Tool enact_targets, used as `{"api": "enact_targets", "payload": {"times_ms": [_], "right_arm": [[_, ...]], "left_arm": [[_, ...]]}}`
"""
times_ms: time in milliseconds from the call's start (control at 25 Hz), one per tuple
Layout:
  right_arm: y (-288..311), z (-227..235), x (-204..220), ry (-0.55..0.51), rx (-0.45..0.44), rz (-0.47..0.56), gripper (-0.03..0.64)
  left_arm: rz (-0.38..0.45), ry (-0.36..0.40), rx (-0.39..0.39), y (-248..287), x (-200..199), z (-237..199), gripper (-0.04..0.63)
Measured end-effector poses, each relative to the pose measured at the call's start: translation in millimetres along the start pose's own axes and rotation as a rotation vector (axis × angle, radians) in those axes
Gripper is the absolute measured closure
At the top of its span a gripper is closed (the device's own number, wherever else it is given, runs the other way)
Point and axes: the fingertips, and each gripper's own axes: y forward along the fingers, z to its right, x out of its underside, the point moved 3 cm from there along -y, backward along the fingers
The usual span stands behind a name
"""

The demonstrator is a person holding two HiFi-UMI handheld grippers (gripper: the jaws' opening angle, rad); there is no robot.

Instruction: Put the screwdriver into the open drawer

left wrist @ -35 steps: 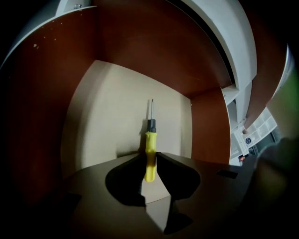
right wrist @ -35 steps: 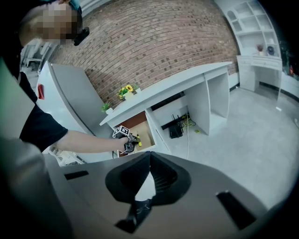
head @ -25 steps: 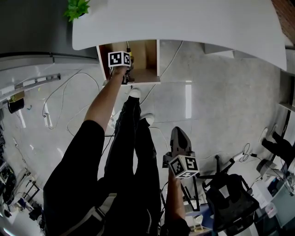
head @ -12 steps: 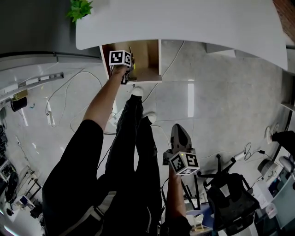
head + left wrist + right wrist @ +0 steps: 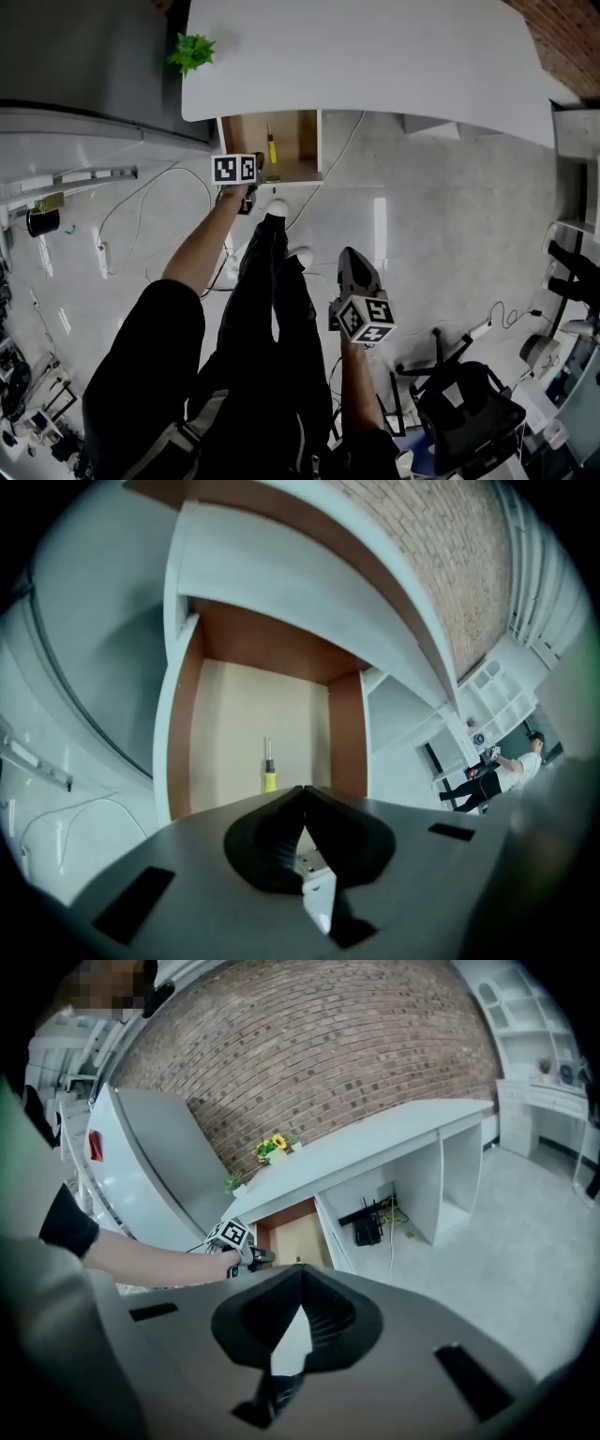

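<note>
Your left tongs point(image 5: 302, 791) and right tongs point(image 5: 300, 1270) are both closed, empty; the screwdriver point(image 5: 269, 777) lies in the open drawer point(image 5: 178, 752), so a careless swing could clip its front

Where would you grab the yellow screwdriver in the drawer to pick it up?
Grab the screwdriver by its thick yellow handle, coming straight down from above with the jaws across it. It lies flat on the floor of the drawer, so the side walls would probably block a sideways approach, and the metal shaft looks too thin to grip well.
</note>
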Motion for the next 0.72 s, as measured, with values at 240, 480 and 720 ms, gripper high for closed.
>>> {"api": "enact_targets", "payload": {"times_ms": [240, 480, 720], "right_arm": [[-9.5, -17.2, -19.0, -0.022, -0.003, 0.013, 0.609], [-13.2, -34.6, -40.6, -0.104, -0.036, 0.024, 0.609], [-20.0, -50.2, -79.3, -0.138, -0.051, 0.087, 0.609]], "left_arm": [[0.079, 0.112, 0.021, -74.5, 18.7, 34.9, 0.571], [0.125, 0.082, -0.016, -140.0, 32.4, 45.7, 0.571], [0.225, 0.216, -0.037, -202.5, -3.8, 62.1, 0.572]]}}
